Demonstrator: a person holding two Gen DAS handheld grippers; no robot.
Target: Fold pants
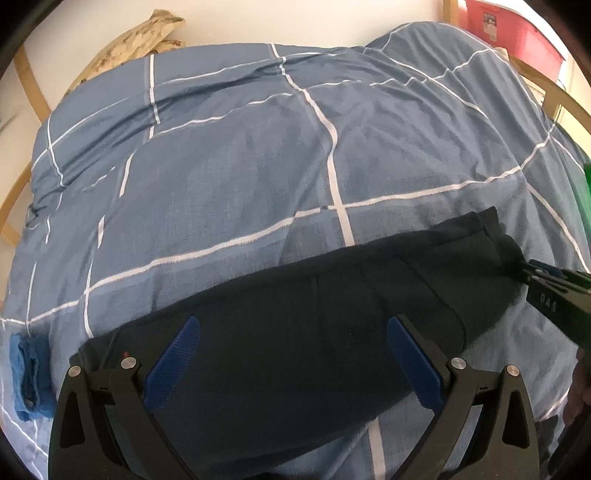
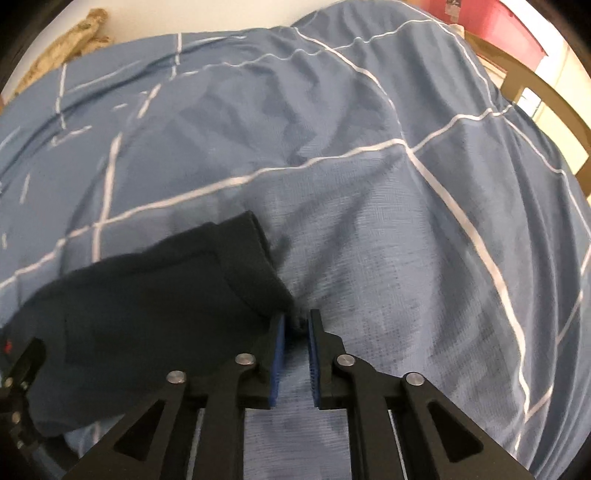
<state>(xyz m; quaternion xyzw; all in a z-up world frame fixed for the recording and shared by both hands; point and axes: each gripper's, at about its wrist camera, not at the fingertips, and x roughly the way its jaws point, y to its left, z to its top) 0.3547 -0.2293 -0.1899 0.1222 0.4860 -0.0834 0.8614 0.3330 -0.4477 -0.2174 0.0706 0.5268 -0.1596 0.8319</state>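
Dark navy pants (image 1: 295, 321) lie folded in a long strip across the blue checked duvet (image 1: 240, 166). My left gripper (image 1: 293, 325) is open, its blue-padded fingers (image 1: 173, 358) spread over the middle of the pants. My right gripper (image 2: 297, 321) is nearly closed and pinches the right end corner of the pants (image 2: 155, 295). It shows at the right edge of the left wrist view (image 1: 524, 267), gripping that same end. The left gripper's body appears at the lower left of the right wrist view (image 2: 18, 376).
A small folded blue cloth (image 1: 29, 373) lies on the duvet at the left. A patterned pillow (image 1: 129, 44) leans on the white wall behind the bed. A wooden bed frame (image 2: 546, 99) and a red box (image 1: 513, 29) are at the far right. A green object (image 1: 585, 195) sits at the right edge.
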